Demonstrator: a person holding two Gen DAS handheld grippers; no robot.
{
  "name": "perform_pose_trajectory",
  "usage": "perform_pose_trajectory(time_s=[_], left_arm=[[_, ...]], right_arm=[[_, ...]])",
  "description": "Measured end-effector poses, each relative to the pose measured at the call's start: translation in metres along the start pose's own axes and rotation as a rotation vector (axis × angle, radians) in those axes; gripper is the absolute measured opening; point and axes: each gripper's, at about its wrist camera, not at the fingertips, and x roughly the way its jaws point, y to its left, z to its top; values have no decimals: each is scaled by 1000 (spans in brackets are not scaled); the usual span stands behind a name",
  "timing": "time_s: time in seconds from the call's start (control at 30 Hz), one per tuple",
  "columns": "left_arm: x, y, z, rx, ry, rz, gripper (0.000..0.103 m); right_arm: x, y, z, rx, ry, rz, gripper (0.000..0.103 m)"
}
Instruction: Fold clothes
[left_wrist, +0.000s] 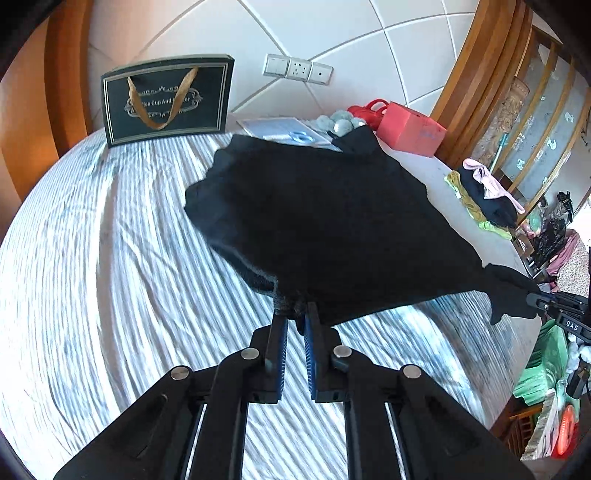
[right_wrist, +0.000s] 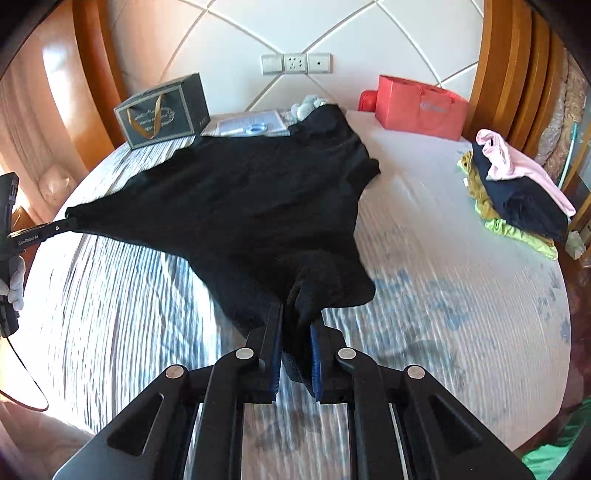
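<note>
A black garment (left_wrist: 332, 221) hangs stretched between my two grippers, lifted above the striped bed sheet (left_wrist: 110, 258), its far part trailing toward the headboard. In the left wrist view my left gripper (left_wrist: 295, 312) is shut on a corner of the cloth. The right gripper (left_wrist: 535, 297) pinches the opposite corner at the far right edge. In the right wrist view my right gripper (right_wrist: 297, 314) is shut on a thick bunch of the black garment (right_wrist: 240, 203), with cloth filling the gap between its blue pads. The left gripper (right_wrist: 68, 222) holds the left corner there, held by a gloved hand (right_wrist: 14, 280).
A pile of clothes (right_wrist: 517, 192) in pink, dark and green lies on the bed's right side. At the headboard stand a dark gift bag (right_wrist: 162, 110) and a red bag (right_wrist: 421, 107), with papers (right_wrist: 251, 123) between them. The bed's right edge runs close behind the pile.
</note>
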Motion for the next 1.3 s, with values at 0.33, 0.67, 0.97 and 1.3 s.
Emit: perform_pose_trajectory(time_s=[0.33, 0.67, 0.97, 1.3], left_arm=[[33, -2, -43, -66, 194, 87, 24], [29, 19, -7, -87, 75, 188, 54], [81, 25, 2, -119, 113, 226, 54], [94, 27, -3, -133, 169, 277, 54]], right_arm=[[40, -56, -62, 144, 184, 79, 38], [63, -104, -33, 251, 94, -4, 42], [120, -95, 0, 222, 175, 49, 24], [77, -65, 8, 48, 85, 103, 11]])
